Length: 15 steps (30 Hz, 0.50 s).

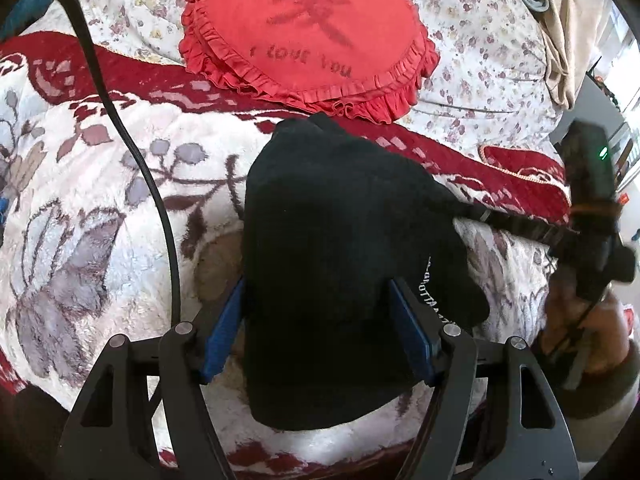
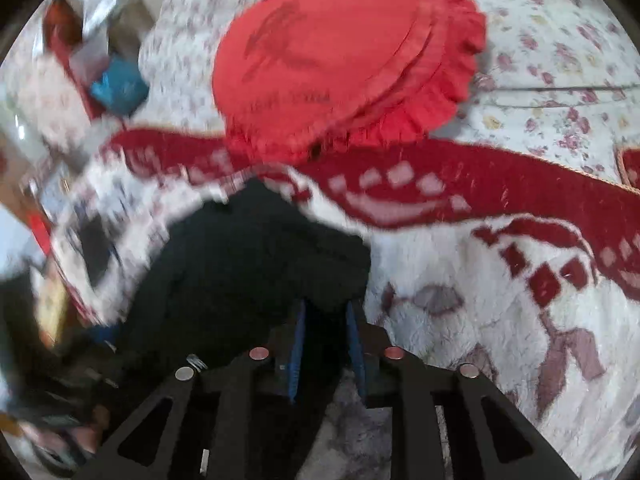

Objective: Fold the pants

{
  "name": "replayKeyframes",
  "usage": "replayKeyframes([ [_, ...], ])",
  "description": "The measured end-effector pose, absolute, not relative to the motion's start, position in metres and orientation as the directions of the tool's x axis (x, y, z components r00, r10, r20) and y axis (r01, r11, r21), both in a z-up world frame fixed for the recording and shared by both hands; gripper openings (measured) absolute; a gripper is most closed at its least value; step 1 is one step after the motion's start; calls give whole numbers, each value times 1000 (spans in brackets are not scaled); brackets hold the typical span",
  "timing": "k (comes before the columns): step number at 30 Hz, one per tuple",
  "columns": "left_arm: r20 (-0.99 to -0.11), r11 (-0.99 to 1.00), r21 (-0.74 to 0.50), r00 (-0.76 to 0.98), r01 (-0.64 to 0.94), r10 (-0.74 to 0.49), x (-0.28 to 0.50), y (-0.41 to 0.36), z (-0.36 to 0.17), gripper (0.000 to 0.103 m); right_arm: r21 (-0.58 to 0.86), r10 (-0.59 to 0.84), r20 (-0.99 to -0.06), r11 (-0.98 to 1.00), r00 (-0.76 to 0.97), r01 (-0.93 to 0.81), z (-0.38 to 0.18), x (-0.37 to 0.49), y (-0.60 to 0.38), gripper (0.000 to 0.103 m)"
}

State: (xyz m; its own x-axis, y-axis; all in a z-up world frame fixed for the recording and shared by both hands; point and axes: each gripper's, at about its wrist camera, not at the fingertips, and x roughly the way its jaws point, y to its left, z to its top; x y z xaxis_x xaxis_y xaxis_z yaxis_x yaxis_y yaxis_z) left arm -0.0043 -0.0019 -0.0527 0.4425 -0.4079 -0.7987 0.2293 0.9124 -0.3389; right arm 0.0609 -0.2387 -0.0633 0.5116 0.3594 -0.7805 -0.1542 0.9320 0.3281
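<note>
The black pants (image 1: 336, 248) lie bunched in a folded heap on the white and red floral blanket (image 1: 100, 208). My left gripper (image 1: 316, 320) is open, its blue pads on either side of the heap's near part. In the left wrist view the right gripper (image 1: 480, 214) reaches in from the right and pinches the pants' right edge. In the blurred right wrist view the pants (image 2: 248, 264) spread to the left, and my right gripper (image 2: 326, 336) is shut on black cloth between its blue pads.
A round red frilled cushion (image 1: 308, 36) lies beyond the pants on a flowered quilt (image 1: 492, 60). A black cable (image 1: 132, 144) runs across the blanket at left. Beige cloth (image 1: 560, 28) hangs at far right. Blue and red clutter (image 2: 116, 84) sits at far left.
</note>
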Motion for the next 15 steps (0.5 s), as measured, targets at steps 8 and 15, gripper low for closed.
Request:
replayKeyframes([
  [8,-807,909,-360,418,210,-417,-8,1,-57,71,468,582,-673,813,456,-347,-26,113,-165,56],
  [15,-809,906,-365,409,213,-422,-6,0,-58,71,387,523,-795,827,306,-408,-75,163,-106,17],
])
